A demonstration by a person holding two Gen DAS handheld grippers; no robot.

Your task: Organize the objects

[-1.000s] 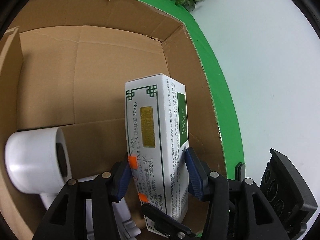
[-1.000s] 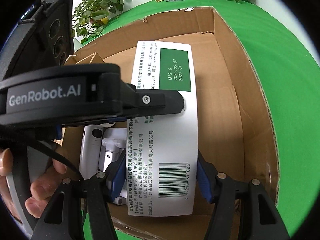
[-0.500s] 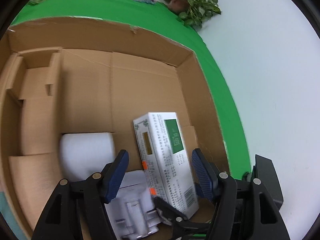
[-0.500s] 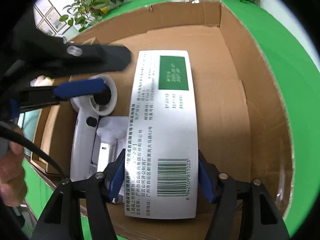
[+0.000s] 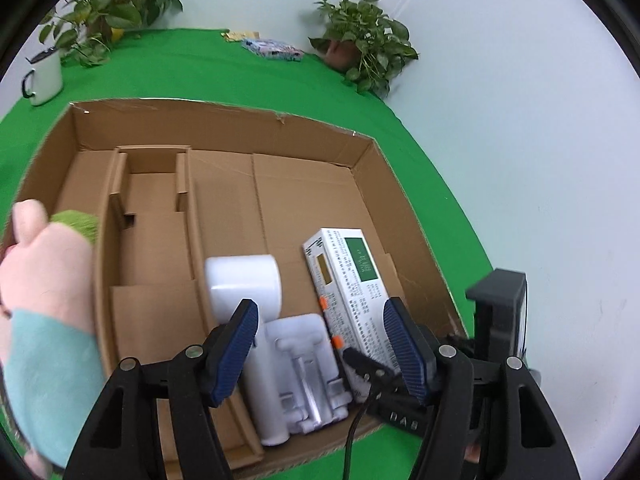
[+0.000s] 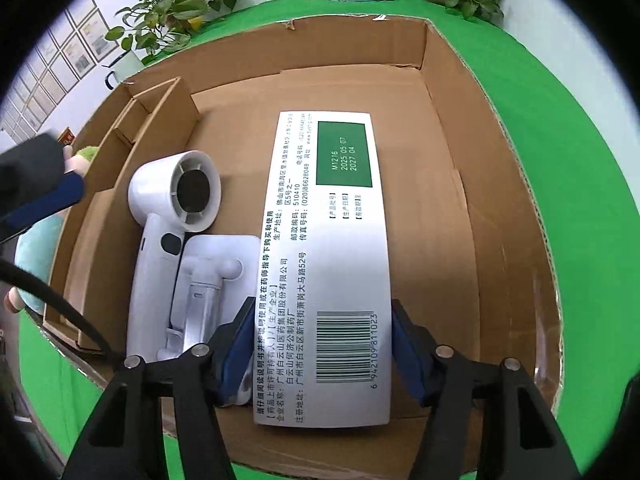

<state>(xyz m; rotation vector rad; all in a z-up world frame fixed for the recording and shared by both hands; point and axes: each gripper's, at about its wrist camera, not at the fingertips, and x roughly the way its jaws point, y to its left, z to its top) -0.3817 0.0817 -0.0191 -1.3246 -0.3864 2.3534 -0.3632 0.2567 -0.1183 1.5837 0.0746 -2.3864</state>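
A white medicine carton [image 6: 326,264] with a green date panel and a barcode lies flat on the floor of an open cardboard box [image 6: 452,92], its near end clamped between the blue pads of the right gripper [image 6: 324,344]. Just to its left sit a white handheld fan [image 6: 160,240] and a white plastic stand [image 6: 208,276], the stand touching the carton's edge. The left gripper [image 5: 324,344] hangs above the box's near side with its jaws apart and nothing between them, while the green tabletop [image 5: 168,68] carries potted plants [image 5: 360,52] and a white mug [image 5: 44,76].
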